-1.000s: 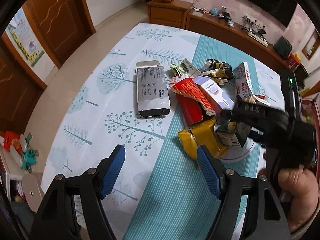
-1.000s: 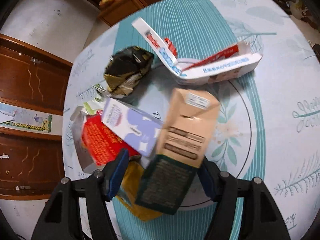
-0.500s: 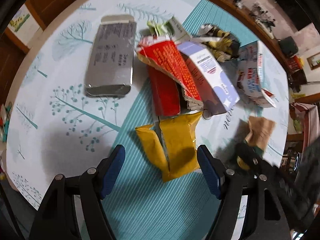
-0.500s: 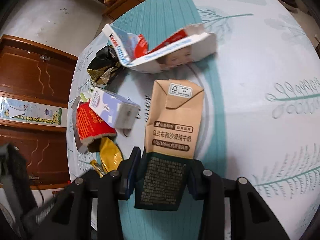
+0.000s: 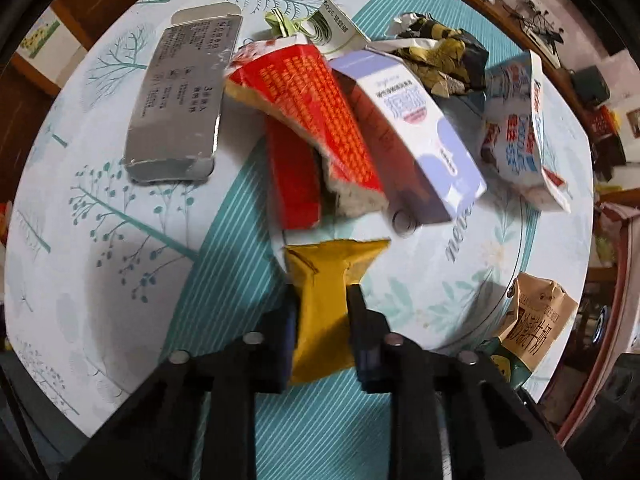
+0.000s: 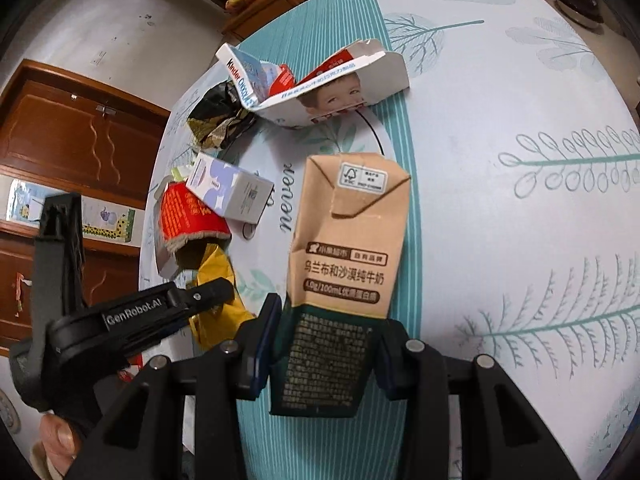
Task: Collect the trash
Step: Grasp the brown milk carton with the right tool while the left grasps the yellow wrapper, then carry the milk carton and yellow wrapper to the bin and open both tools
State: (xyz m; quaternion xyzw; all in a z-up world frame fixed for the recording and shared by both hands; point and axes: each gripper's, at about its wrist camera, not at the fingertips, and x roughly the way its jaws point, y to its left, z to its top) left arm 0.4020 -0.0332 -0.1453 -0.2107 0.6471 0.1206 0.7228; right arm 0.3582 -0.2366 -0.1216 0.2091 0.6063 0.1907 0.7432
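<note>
My left gripper (image 5: 322, 332) is shut on a yellow wrapper (image 5: 324, 300) at the near edge of the trash pile; both also show in the right wrist view, gripper (image 6: 200, 300) and wrapper (image 6: 216, 272). My right gripper (image 6: 326, 344) is shut on a brown and green milk carton (image 6: 348, 240), held above the table; the carton shows at the right edge of the left wrist view (image 5: 536, 320). The pile holds a red torn box (image 5: 316, 120), a white and lilac carton (image 5: 416, 136), a crumpled dark foil wrapper (image 5: 440, 52) and a torn Kinder box (image 5: 520, 132).
A flattened silver box (image 5: 180, 96) lies left of the pile on the tree-print tablecloth (image 5: 100, 240). A round white plate (image 5: 460, 280) lies under part of the pile. Wooden cabinets (image 6: 80, 140) and a sideboard stand beyond the table.
My left gripper moved forward and closed on the yellow wrapper. My right gripper kept hold of the milk carton and shifted slightly right, away from the pile.
</note>
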